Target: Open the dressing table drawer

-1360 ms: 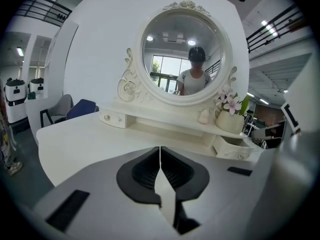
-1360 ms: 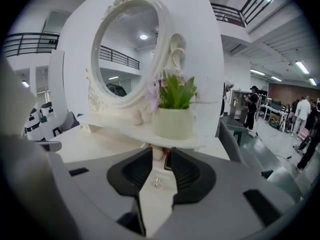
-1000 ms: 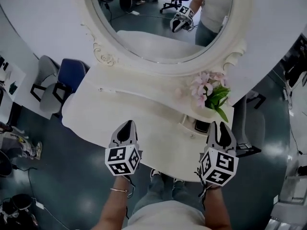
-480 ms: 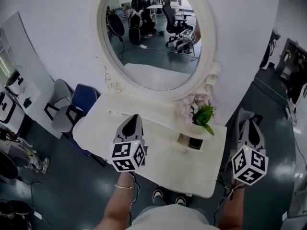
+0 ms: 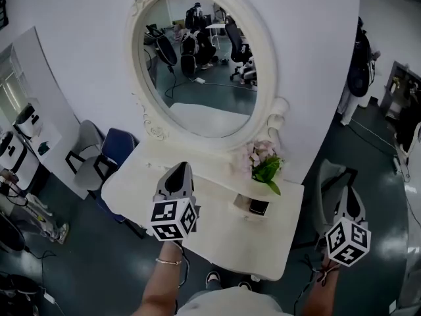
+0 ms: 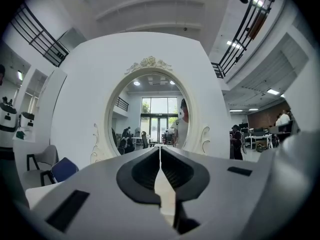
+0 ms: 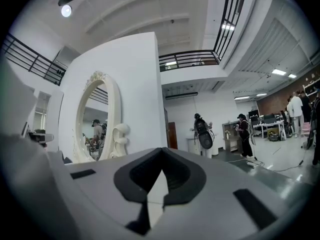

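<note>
The white dressing table [image 5: 197, 219] stands under its oval mirror [image 5: 204, 64]. A small drawer [image 5: 250, 206] on its top, by the pink flowers [image 5: 262, 162], stands pulled out with something dark inside. My left gripper [image 5: 179, 171] hovers over the table's left half, shut and empty; in the left gripper view its jaws [image 6: 160, 148] meet, facing the mirror [image 6: 150, 109]. My right gripper [image 5: 346, 193] hangs beyond the table's right edge, apart from the drawer. Its jaws [image 7: 161, 154] have just been closing and now meet with nothing between them.
A blue chair [image 5: 117, 147] and a grey chair [image 5: 82, 155] stand left of the table. Another grey chair [image 5: 325, 180] is under my right gripper. The person's shoes [image 5: 214, 278] show at the table's front edge. People stand far off [image 7: 202, 131] in the hall.
Both grippers have risen and the head view has pulled back from the table. The right gripper has swung from beside the drawer out past the table's right edge.
</note>
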Available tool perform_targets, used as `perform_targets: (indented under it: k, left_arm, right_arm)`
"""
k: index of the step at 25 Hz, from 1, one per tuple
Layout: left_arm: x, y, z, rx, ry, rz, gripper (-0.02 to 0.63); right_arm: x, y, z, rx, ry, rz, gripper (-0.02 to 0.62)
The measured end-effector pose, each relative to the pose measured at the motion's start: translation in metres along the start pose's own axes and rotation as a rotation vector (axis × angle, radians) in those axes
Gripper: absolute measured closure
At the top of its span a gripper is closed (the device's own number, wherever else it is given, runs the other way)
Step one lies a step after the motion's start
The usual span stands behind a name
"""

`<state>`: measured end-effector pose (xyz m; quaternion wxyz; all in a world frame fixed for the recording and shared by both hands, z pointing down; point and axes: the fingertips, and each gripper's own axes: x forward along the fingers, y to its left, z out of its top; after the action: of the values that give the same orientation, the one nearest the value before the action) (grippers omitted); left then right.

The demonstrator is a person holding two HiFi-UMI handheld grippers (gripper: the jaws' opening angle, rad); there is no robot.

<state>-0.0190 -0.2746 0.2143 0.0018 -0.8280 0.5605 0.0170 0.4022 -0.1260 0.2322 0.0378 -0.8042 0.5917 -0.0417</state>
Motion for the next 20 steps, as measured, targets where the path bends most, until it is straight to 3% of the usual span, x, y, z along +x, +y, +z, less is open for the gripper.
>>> perform_targets:
  k: [9, 20]
  left_arm:
    - [0.0, -0.018, -0.003, -0.005, 0.0, -0.02, 0.583]
    - [-0.005, -0.009, -0.014, -0.014, 0.023, -0.024, 0.583]
  right_arm:
    - [-0.002, 0.004, -0.005, -0.025, 0.024, 0.002, 0.592]
    - [-0.005, 0.014, -0.017, 0.022, 0.046, 0.007, 0.592]
